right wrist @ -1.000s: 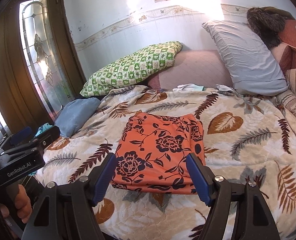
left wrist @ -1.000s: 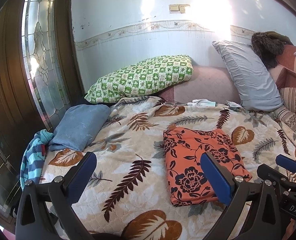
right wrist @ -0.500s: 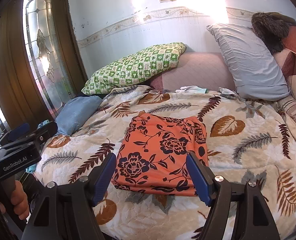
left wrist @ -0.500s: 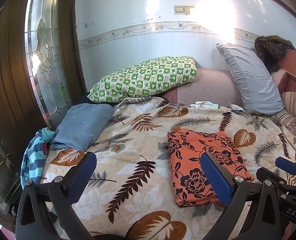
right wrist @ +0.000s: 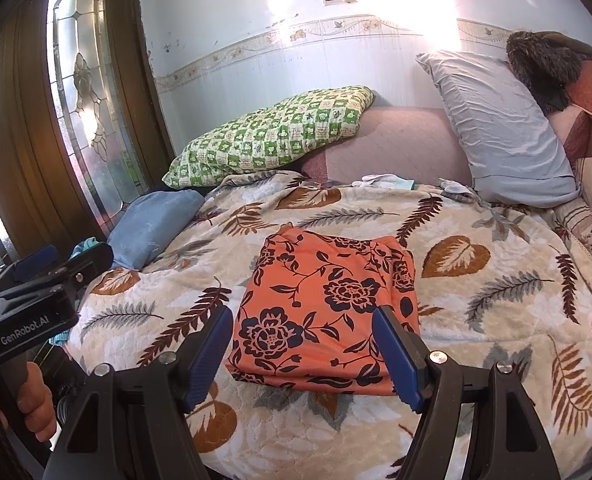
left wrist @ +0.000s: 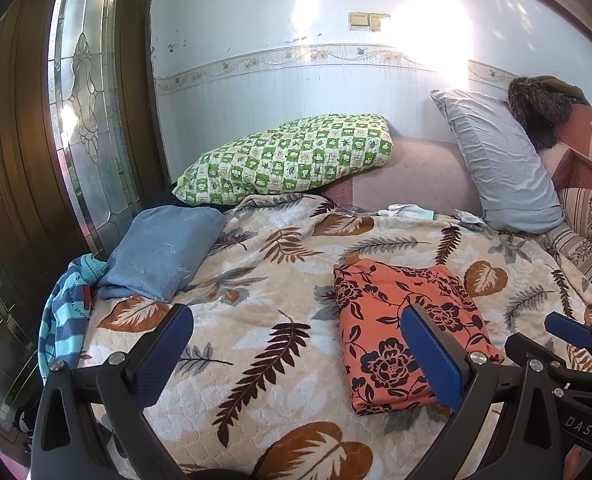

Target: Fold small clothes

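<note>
An orange garment with dark flowers lies folded into a flat rectangle on the leaf-print blanket. My left gripper hovers open above the blanket to the garment's left, with nothing between its blue pads. In the right wrist view the same garment lies just beyond my right gripper. That gripper is open and close to the garment's near edge without touching it. The left gripper's body shows at the left edge, held by a hand.
A folded blue cloth and a striped teal garment lie at the bed's left edge by a glass door. A green checked pillow and a grey pillow lean at the back. Small pale clothes lie near them.
Both views have drifted only slightly. The folded orange garment lies where it was and both grippers stay open.
</note>
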